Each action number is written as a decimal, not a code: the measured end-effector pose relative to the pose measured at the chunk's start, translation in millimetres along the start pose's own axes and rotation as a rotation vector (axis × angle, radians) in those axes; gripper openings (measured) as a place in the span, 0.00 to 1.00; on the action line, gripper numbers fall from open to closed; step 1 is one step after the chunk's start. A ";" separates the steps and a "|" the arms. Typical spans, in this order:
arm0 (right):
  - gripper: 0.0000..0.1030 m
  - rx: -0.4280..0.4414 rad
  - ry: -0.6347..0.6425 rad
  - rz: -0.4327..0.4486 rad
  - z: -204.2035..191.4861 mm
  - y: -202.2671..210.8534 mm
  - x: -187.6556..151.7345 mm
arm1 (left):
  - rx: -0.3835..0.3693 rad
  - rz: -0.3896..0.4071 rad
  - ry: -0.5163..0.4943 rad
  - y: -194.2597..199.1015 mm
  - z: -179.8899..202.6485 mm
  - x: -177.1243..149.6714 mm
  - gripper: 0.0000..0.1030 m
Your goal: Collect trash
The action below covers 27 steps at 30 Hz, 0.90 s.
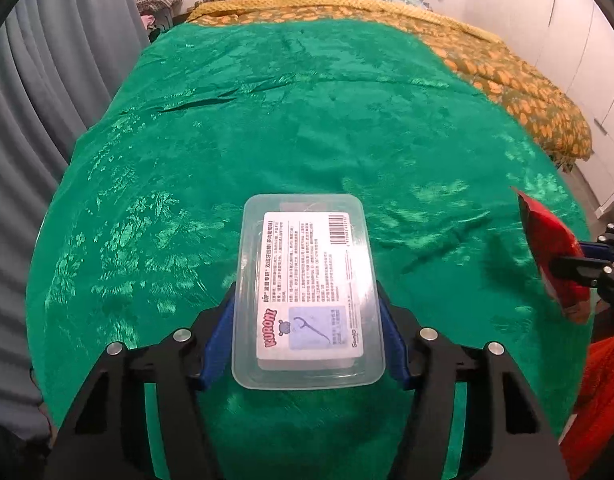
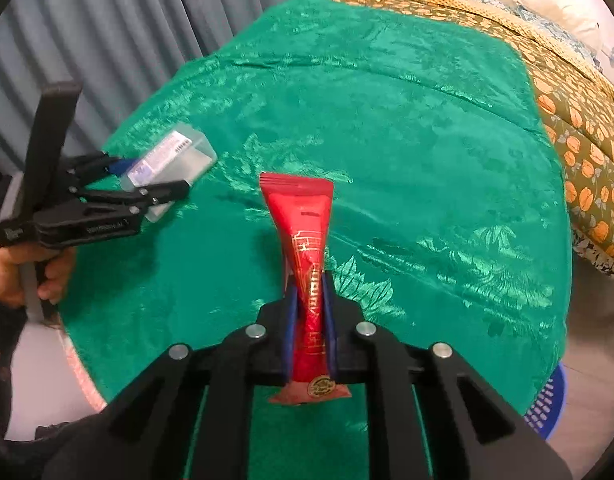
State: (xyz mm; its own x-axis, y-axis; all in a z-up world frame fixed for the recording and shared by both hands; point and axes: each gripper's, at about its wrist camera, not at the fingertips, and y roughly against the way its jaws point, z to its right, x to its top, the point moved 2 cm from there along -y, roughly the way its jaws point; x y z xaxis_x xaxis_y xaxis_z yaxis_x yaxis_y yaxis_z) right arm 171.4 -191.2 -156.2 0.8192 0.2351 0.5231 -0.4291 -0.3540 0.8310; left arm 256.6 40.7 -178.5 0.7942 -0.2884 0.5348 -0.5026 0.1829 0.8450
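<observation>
Left tongs clamp a clear plastic box by its long sides above the green bed cover. Right tongs pinch a red wrapper nearly shut. Beyond both, the cover lies bare to its far edge; curtains border one side.

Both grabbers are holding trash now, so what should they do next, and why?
Probably carry both over to the blue basket beside the bed. The left hand-held gripper clamps the clear plastic box, the right hand-held gripper pinches the red wrapper, both lifted.
</observation>
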 end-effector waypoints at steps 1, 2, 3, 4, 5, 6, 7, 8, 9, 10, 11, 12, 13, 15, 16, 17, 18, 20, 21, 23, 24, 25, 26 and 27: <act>0.11 0.009 -0.006 0.006 0.0 2.9 -1.3 | -0.011 0.010 0.003 4.8 3.1 -1.6 0.59; 0.11 0.019 -0.013 0.011 0.4 6.0 -3.3 | -0.021 0.020 0.004 10.1 6.8 -3.3 0.59; 0.11 0.032 -0.022 0.018 1.5 10.1 -5.8 | -0.034 0.032 0.003 16.1 12.0 -5.0 0.59; 0.11 0.044 -0.032 0.025 3.1 14.5 -9.2 | -0.041 0.039 0.001 19.6 16.1 -6.2 0.59; 0.11 0.052 -0.040 0.033 5.2 19.3 -12.8 | -0.052 0.047 -0.003 24.3 22.2 -7.1 0.59; 0.11 0.054 -0.045 0.039 6.1 23.5 -16.1 | -0.064 0.056 -0.009 29.4 29.7 -8.1 0.59; 0.11 0.056 -0.055 0.045 8.3 28.1 -20.1 | -0.075 0.064 -0.015 33.4 37.5 -8.8 0.59; 0.11 0.060 -0.067 0.051 11.9 32.1 -24.0 | -0.084 0.069 -0.021 35.9 44.0 -9.3 0.59; 0.11 0.064 -0.083 0.060 17.2 37.3 -29.1 | -0.096 0.076 -0.032 38.9 53.8 -9.3 0.59; 0.11 0.065 -0.094 0.066 20.7 41.4 -32.5 | -0.104 0.080 -0.039 40.2 61.0 -8.8 0.59; 0.11 0.066 -0.104 0.073 24.6 45.4 -35.5 | -0.116 0.086 -0.048 41.2 69.8 -8.0 0.59; 0.10 0.061 -0.113 0.078 29.1 49.2 -38.5 | -0.128 0.091 -0.055 42.0 79.0 -7.1 0.59; 0.10 0.056 -0.119 0.082 32.3 50.9 -40.4 | -0.138 0.094 -0.056 41.8 86.2 -6.0 0.59; 0.10 0.058 -0.141 0.086 40.1 51.5 -42.5 | -0.152 0.098 -0.057 40.1 96.5 -3.2 0.59; 0.10 0.067 -0.144 0.086 41.8 49.5 -41.8 | -0.154 0.098 -0.059 39.1 99.8 -2.5 0.59; 0.10 0.070 -0.138 0.090 41.9 46.9 -40.1 | -0.153 0.098 -0.060 38.0 103.2 -1.6 0.59; 0.10 0.061 -0.134 0.095 42.6 45.1 -38.9 | -0.148 0.099 -0.060 37.5 105.6 -0.9 0.59; 0.16 0.054 -0.128 0.102 43.3 38.9 -36.0 | -0.139 0.098 -0.057 37.4 106.6 -0.2 0.59; 0.30 0.058 -0.132 0.099 43.8 33.1 -34.6 | -0.136 0.097 -0.053 37.8 105.0 0.0 0.59; 0.40 0.065 -0.135 0.093 44.6 24.1 -34.0 | -0.123 0.097 -0.047 40.1 99.6 -0.2 0.59; 0.40 0.071 -0.132 0.079 43.5 17.2 -34.3 | -0.118 0.097 -0.043 41.0 96.7 -0.2 0.59; 0.40 0.074 -0.132 0.068 42.5 11.1 -35.0 | -0.113 0.097 -0.039 41.7 92.4 -0.6 0.59; 0.40 0.074 -0.134 0.064 42.3 8.4 -35.4 | -0.107 0.096 -0.033 42.4 87.9 -1.1 0.59; 0.40 0.081 -0.136 0.057 41.1 4.0 -36.6 | -0.103 0.096 -0.028 42.7 84.4 -1.8 0.59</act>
State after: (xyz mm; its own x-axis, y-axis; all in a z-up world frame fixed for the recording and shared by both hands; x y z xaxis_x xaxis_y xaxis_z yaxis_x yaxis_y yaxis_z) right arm 155.4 -238.4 -179.7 0.8406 0.0895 0.5343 -0.4490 -0.4367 0.7796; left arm 204.8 -30.3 -143.4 0.7336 -0.2912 0.6140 -0.5368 0.3057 0.7864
